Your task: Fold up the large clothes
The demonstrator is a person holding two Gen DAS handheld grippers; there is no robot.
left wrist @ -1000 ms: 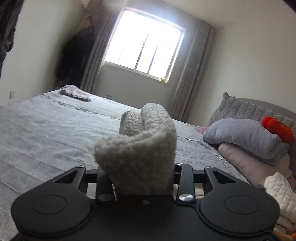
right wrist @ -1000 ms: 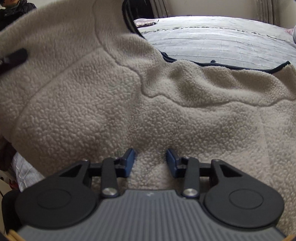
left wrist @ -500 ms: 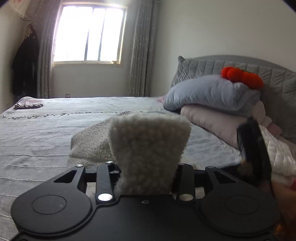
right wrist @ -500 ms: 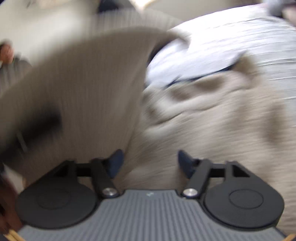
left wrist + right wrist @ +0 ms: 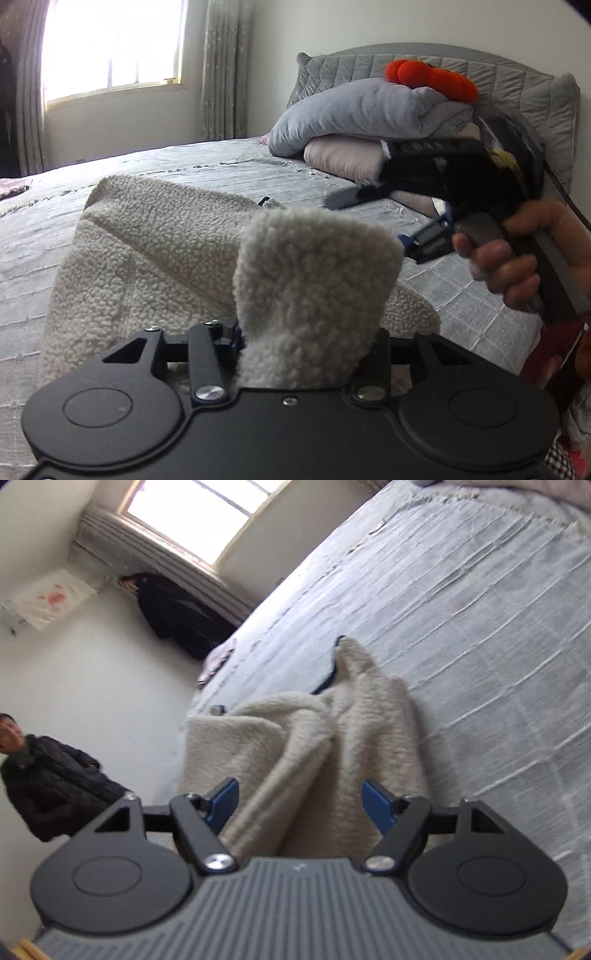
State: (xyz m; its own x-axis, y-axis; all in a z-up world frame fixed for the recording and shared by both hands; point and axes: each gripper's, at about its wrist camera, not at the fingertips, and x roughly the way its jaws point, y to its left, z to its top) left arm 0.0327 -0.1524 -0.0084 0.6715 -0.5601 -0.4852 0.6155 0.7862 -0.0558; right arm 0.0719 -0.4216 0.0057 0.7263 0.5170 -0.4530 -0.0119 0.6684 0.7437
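Mid-fold: we hold one fleece garment (image 5: pixel 155 258) by a thick wad on the bed (image 5: pixel 461 306).

Nearest, our left gripper (image 5: pixel 310 336) has that wad bunched between its jaws, which are opening; the rest trails ahead, long axis running away from it toward the window (image 5: pixel 110 44). Our right gripper (image 5: pixel 299 805) stands spread and opening, nothing pinched, the fleece lying just ahead between its fingers. We judge the left hand nearer for the coming fold. Beyond: two stacked pillows (image 5: pixel 369 110), one bystander (image 5: pixel 48 775).

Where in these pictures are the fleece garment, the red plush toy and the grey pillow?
fleece garment (image 5: pixel 147 236): left wrist view, on its flat folded body.
red plush toy (image 5: pixel 432 79): left wrist view, on its middle.
grey pillow (image 5: pixel 365 110): left wrist view, on its front face.
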